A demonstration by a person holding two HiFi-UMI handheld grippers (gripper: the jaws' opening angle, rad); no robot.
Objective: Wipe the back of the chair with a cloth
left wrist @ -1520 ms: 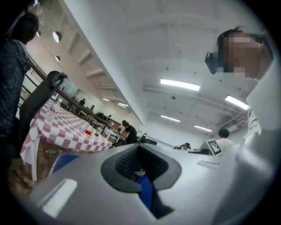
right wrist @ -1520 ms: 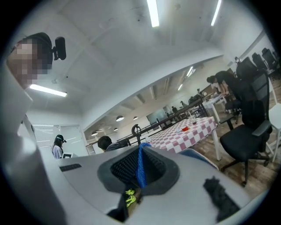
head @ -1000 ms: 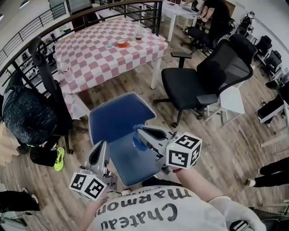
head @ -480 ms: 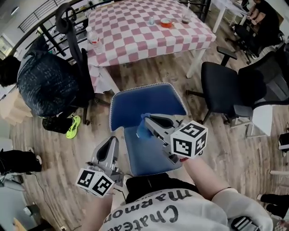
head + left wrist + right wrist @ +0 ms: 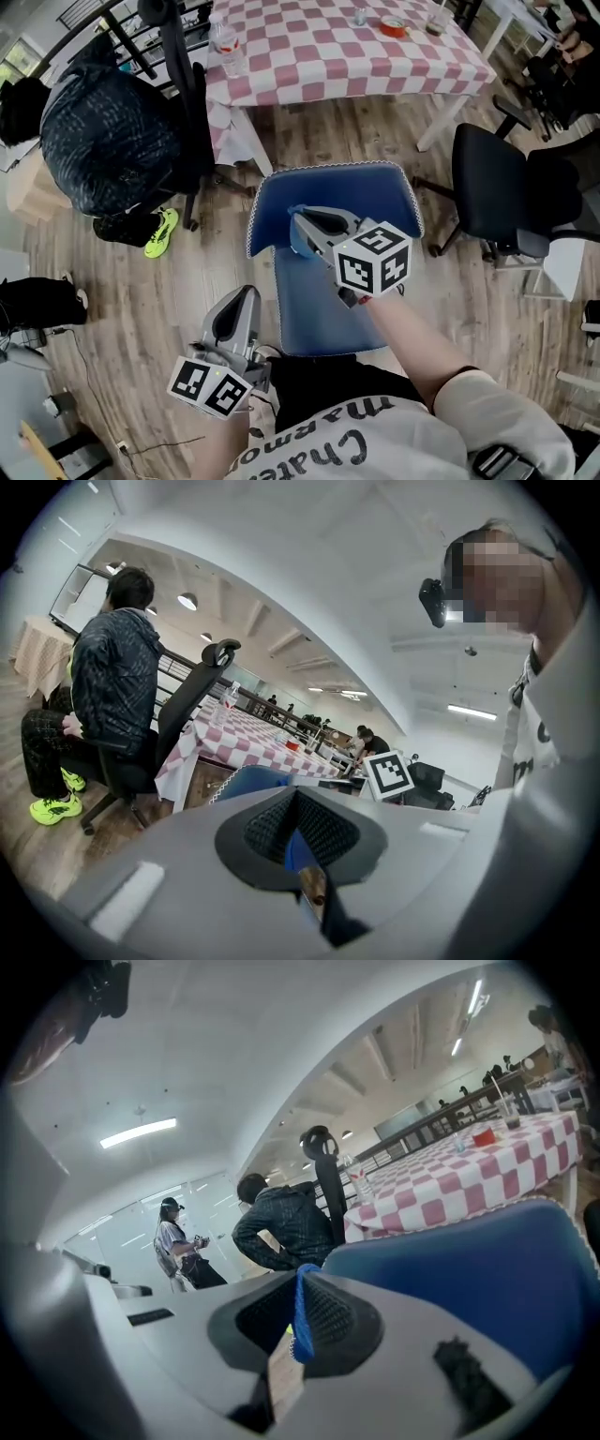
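1. The right gripper [image 5: 302, 223] is clamped on a small blue cloth [image 5: 300, 246], which shows as a thin strip between its pads.
2. The blue chair [image 5: 323, 309] lies directly under and ahead of that gripper. Its long axis runs from the person toward the checked table [image 5: 319, 47], the way the jaws point. The narrower near panel is probably the back, so the cloth likely has to come down and toward the person.
3. The left gripper [image 5: 242, 305] hangs by the chair's left edge, jaws almost together and holding nothing. The right is the nearer 1 and carries the cloth.
4. The chair is covered in blue fabric with white trim.
5. The floor [image 5: 187, 281] is wood. A seated person [image 5: 103, 122] is at the left and a black chair [image 5: 497, 187] at the right, both well apart from the blue chair.
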